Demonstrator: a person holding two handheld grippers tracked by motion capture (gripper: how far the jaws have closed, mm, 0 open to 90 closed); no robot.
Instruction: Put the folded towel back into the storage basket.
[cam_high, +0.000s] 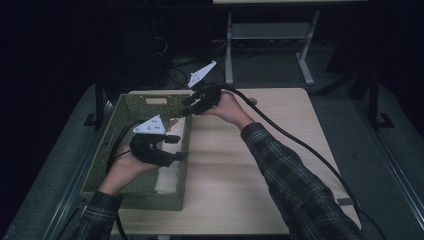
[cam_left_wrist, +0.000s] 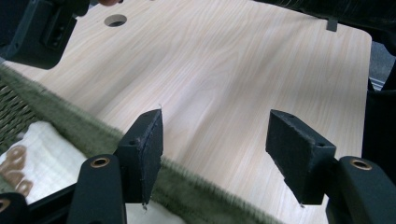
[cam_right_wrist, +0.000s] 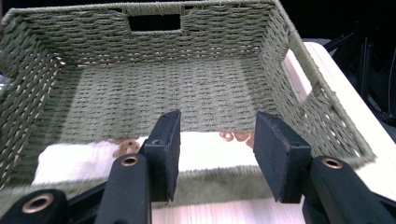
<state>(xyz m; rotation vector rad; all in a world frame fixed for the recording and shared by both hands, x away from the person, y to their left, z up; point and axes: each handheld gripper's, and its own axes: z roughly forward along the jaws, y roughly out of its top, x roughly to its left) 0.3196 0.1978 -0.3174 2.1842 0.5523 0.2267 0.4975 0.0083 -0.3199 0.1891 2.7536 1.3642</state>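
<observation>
Cloth: a white cloth (cam_right_wrist: 201, 156) with brown printed marks is lying on the floor of the green woven basket (cam_high: 131, 105), along the side nearest the middle of the desk (cam_high: 250, 165).
Basket: it is sitting at the desk's left part, one long side running beside the bare wood (a handle slot is showing in an end wall).
Left gripper (cam_high: 175, 147): it is hovering over the basket's desk-side rim, fingers (cam_left_wrist: 149, 140) spread with only rim and wood showing between them.
Right gripper (cam_high: 186, 106): it is hanging above the basket's far corner, looking down its length, fingers (cam_right_wrist: 282, 151) standing apart with nothing pinched.
Step in hand: judging by both empty grippers over the basket, the cloth is either just laid in or about to be picked up (which, I cannot tell).
Doing it well: if a pickup is coming, it is worth lowering each gripper onto a cloth edge well inside the wall, keeping clear of the weave, and closing only once fabric is sitting between the fingers.
</observation>
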